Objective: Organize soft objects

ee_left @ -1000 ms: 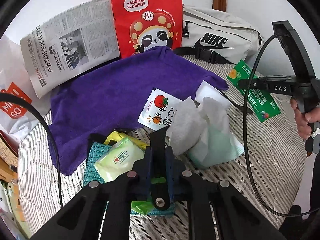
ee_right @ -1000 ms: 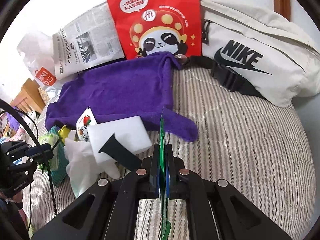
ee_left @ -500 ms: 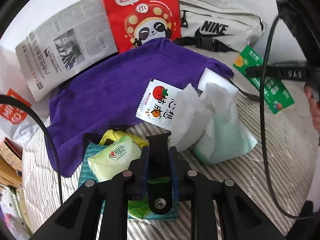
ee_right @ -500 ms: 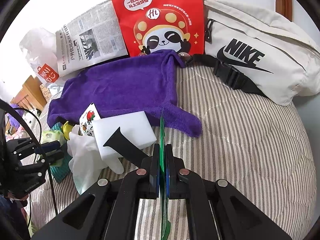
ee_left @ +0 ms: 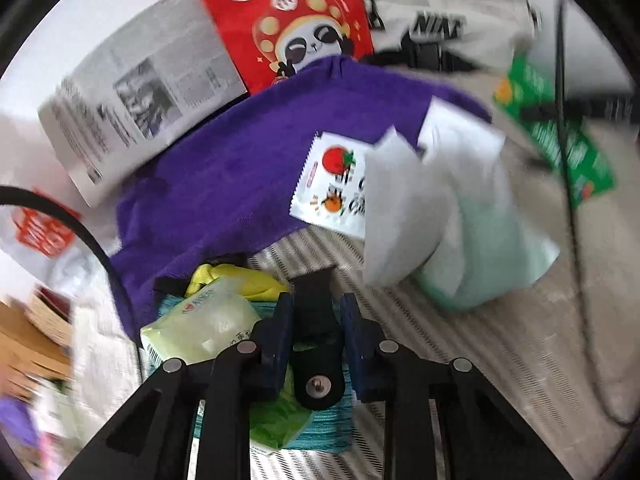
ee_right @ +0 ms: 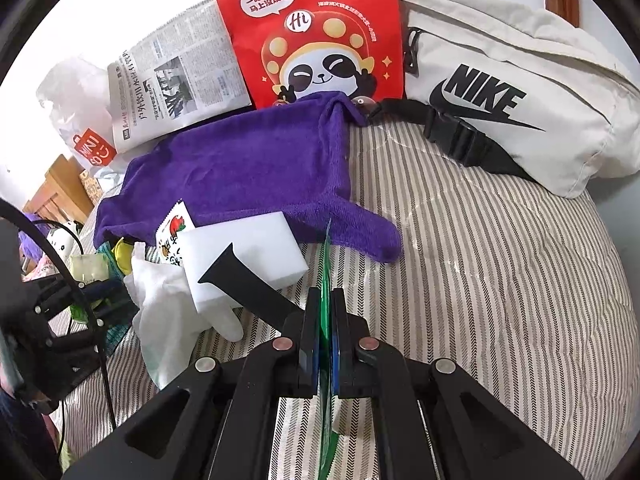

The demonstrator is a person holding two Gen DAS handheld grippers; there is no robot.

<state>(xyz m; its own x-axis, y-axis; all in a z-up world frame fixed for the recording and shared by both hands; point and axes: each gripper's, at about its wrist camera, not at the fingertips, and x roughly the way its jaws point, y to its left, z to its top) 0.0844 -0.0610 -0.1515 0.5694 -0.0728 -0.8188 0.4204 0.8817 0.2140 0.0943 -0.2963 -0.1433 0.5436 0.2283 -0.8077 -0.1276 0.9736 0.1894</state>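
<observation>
My right gripper [ee_right: 326, 292] is shut on a flat green packet [ee_right: 326, 264], held edge-on above the striped bed cover; the blurred left wrist view shows that packet [ee_left: 560, 136] at the far right. My left gripper [ee_left: 316, 300] hovers over a light green wipes pack [ee_left: 200, 324] lying on a teal knitted cloth [ee_left: 320, 432]. Its pads stand slightly apart, with nothing from the bed between them. A purple towel [ee_right: 248, 168] lies spread behind. A white sponge block [ee_right: 240, 248], a white cloth [ee_right: 168, 312] and a tomato sachet [ee_left: 332, 184] lie between the grippers.
A red paper bag [ee_right: 312, 32], a newspaper [ee_right: 172, 84] and a cream Nike bag [ee_right: 520, 80] stand along the back. A white plastic bag [ee_right: 80, 120] sits at the far left. A pale green cloth [ee_left: 488, 256] and a yellow item [ee_left: 236, 276] lie near the left gripper.
The left gripper has tilted and its view has shifted, now blurred. Its pads stand a little wider apart than a second ago. The right gripper and its packet have stayed put.
</observation>
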